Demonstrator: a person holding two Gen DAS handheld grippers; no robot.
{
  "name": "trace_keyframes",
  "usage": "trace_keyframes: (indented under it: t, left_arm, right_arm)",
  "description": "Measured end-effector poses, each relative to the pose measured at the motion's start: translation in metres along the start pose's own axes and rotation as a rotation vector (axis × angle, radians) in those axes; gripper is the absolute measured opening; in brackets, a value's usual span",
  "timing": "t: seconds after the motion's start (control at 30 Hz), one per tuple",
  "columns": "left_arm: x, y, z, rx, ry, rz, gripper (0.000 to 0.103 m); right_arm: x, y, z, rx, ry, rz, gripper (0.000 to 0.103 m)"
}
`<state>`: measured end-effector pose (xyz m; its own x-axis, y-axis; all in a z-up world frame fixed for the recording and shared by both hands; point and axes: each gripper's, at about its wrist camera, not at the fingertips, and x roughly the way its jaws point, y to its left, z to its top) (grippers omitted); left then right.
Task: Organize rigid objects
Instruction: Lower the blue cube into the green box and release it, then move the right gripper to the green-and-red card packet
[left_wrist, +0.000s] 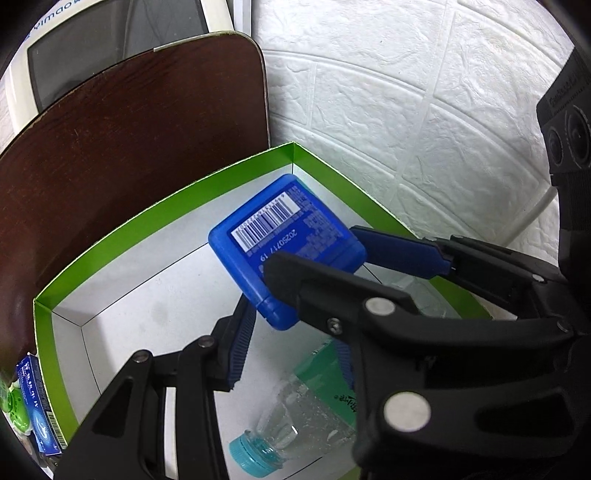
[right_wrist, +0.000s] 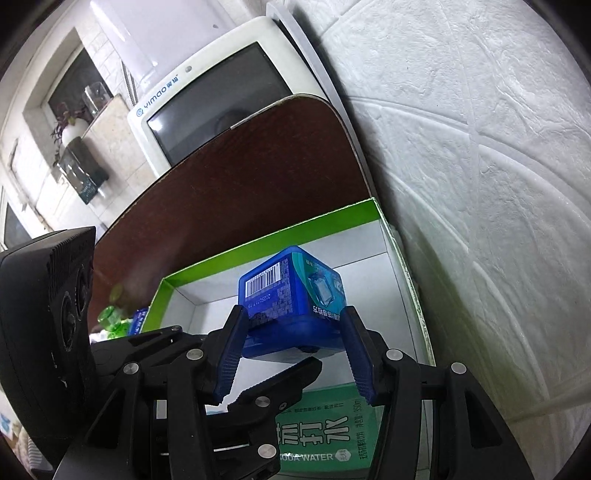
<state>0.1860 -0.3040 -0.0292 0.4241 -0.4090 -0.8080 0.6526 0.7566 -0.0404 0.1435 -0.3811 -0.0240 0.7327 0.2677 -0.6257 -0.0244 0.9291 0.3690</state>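
Behind gripper arms, half-hidden water bottle (left_wrist: 295, 417)

The right gripper (right_wrist: 293, 350) tilts downward, its 2 blue fingers (right_wrist: 231, 354) pressed on opposite sides of a blue case (right_wrist: 291, 299). The left gripper (left_wrist: 295, 336) angles down more steeply beside it, 1 black finger crossing under the right fingers.
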Motion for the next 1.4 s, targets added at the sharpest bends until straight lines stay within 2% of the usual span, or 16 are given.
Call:
trace_keyframes:
  t: [0.23,0.37,0.67,0.83,0.97,1.1,1.2,1.33,1.4]
  left_arm:
    - [-0.009,-0.005,-0.009,0.024,-0.012,-0.001,0.044]
    - [-0.026,-0.005,-0.013,0.030,-0.040,0.024,0.049]
    - [-0.072,0.019,-0.029,-0.023,-0.121,0.064,0.056]
    - [-0.115,0.051,-0.059,-0.086,-0.188,0.138,0.062]
    - [-0.150,0.094,-0.099,-0.174,-0.222,0.228,0.075]
    - [-0.168,0.145,-0.144,-0.321,-0.194,0.274,0.075]
    - [-0.174,0.165,-0.179,-0.387,-0.168,0.253,0.075]
    - [-0.164,0.170,-0.212,-0.395,-0.121,0.189,0.071]
    - [-0.155,0.169,-0.224,-0.396,-0.085,0.133,0.048]
  right_arm:
    - [-0.001,0.001,-0.004,-0.005,-0.004,-0.031,0.054]
    - [-0.003,0.001,-0.003,0.015,-0.001,-0.035,0.054]
    - [-0.021,0.028,-0.003,-0.009,-0.024,-0.036,0.054]
    - [-0.036,0.061,-0.009,-0.078,-0.034,-0.014,0.054]
    - [-0.044,0.090,-0.021,-0.134,-0.023,0.016,0.054]
    - [-0.047,0.118,-0.039,-0.191,0.002,0.076,0.054]
    - [-0.044,0.143,-0.060,-0.233,0.047,0.164,0.054]
    - [-0.033,0.173,-0.099,-0.260,0.127,0.241,0.054]
    - [-0.023,0.180,-0.116,-0.249,0.169,0.263,0.054]
